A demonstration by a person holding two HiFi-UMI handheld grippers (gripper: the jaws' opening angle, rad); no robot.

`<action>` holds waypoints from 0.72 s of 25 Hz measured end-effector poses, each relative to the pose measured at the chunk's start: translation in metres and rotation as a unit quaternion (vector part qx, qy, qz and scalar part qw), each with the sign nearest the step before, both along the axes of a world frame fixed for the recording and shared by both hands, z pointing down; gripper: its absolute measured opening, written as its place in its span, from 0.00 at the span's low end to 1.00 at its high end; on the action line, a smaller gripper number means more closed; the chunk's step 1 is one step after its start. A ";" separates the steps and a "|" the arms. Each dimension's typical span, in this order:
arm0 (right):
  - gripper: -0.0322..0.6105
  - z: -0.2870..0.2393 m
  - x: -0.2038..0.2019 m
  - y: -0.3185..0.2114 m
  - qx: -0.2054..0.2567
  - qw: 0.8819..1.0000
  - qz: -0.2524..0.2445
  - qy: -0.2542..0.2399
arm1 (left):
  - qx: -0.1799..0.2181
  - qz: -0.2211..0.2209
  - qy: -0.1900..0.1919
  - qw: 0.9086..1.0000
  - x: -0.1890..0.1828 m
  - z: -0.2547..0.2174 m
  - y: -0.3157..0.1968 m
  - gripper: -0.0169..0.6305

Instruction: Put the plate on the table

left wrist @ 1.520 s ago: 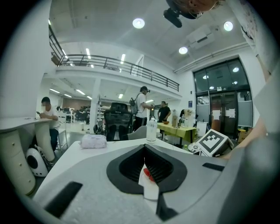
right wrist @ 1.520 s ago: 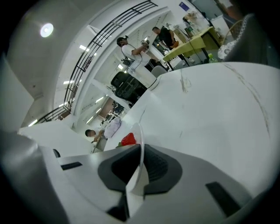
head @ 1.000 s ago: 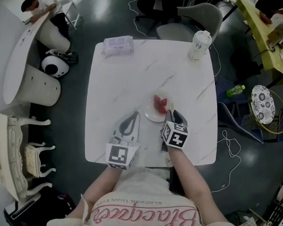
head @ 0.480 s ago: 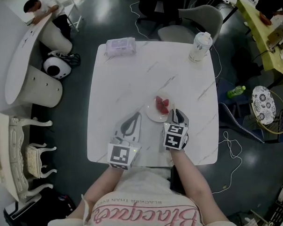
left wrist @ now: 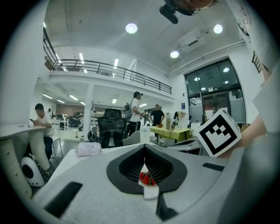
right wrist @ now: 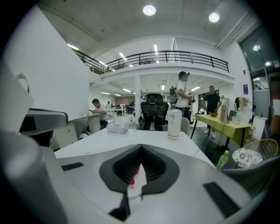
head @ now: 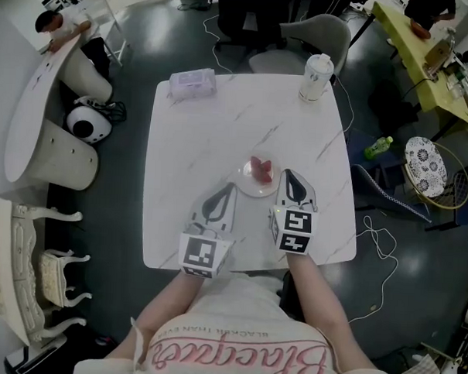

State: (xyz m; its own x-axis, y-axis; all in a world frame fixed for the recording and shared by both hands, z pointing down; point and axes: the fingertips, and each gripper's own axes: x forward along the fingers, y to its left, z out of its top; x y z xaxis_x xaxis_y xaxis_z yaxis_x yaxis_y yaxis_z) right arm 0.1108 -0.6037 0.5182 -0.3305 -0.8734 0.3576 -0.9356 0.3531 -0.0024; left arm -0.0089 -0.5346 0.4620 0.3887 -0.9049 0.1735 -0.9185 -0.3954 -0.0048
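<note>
A small white plate with red strawberries rests on the white marble table, near its front middle. My right gripper lies flat just right of the plate, jaws closed, tip beside the rim; whether it touches is unclear. To the plate's left, my left gripper is shut and empty. In the left gripper view the plate shows through the gap behind the closed tips of the left gripper. In the right gripper view, behind the right gripper's tips, the plate shows likewise.
A wrapped tissue pack lies at the table's far left corner and a tall lidded cup at the far right. A grey chair stands beyond the table. A green bottle lies on the floor to the right.
My right gripper has shifted slightly rightward, from over the plate's near-right rim to beside it. The plate stays where it was on the table. The left gripper has hardly moved.
</note>
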 end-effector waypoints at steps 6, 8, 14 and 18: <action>0.05 -0.067 -0.013 0.027 0.088 0.995 -0.052 0.007 | 0.039 0.021 0.003 0.999 0.009 -0.031 0.008 0.03; 0.05 -0.086 -0.016 0.042 0.110 0.992 -0.059 0.009 | 0.052 0.027 0.004 0.998 0.011 -0.039 0.013 0.03; 0.05 -0.132 -0.024 0.082 0.173 0.983 -0.064 -0.009 | 0.080 0.035 0.015 0.996 0.014 -0.058 0.024 0.03; 0.05 -0.154 -0.028 0.112 0.218 0.974 -0.061 -0.010 | 0.098 0.049 0.016 0.994 0.018 -0.072 0.039 0.03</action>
